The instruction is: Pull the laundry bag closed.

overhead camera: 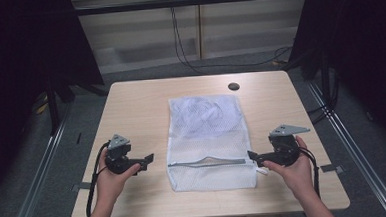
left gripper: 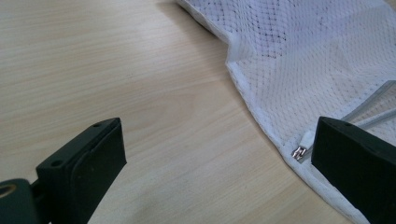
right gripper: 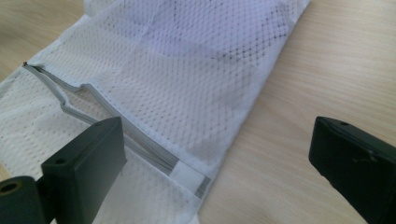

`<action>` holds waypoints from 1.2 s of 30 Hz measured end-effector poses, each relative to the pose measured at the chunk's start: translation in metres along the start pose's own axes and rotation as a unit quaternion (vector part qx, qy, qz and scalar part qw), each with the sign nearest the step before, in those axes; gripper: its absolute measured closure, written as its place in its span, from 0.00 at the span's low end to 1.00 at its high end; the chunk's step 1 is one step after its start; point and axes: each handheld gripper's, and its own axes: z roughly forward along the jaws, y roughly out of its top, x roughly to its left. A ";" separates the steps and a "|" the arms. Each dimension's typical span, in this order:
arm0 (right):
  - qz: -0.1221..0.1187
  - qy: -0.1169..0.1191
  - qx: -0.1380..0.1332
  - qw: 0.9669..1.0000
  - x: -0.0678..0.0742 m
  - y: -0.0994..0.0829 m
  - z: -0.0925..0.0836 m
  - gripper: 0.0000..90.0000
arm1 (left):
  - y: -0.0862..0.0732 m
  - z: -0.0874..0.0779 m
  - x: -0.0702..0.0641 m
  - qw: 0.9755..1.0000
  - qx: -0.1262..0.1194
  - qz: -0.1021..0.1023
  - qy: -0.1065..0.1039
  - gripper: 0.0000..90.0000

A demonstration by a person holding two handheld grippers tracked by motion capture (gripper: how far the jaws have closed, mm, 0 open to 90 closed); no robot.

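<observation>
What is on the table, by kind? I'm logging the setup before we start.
White mesh zippered laundry bag: 1
Black hand-held gripper: 2 (left, right)
Small round black disc near the table's far edge: 1
Total: 4

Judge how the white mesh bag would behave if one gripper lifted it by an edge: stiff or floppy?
Probably floppy: the mesh bag lies flat and rumpled on the table, and its zipper line bows. Likely light, since the thin see-through netting shows only soft pale contents. It may sag and fold when lifted.
</observation>
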 end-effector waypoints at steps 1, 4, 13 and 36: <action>0.000 0.000 0.000 1.000 0.000 0.000 0.000 0.04 | 0.000 -0.001 0.001 1.000 0.000 -0.002 0.000 0.03; -0.006 0.000 0.007 1.000 0.009 0.004 0.005 0.06 | -0.001 -0.002 0.003 1.000 0.001 -0.004 0.001 0.03; -0.012 0.027 0.017 0.999 0.042 0.021 0.024 0.09 | -0.004 -0.001 0.004 1.000 0.005 -0.006 -0.004 0.03; -0.017 0.091 0.045 0.995 0.097 0.046 0.073 0.23 | -0.006 -0.004 0.004 1.000 0.005 -0.002 -0.011 0.03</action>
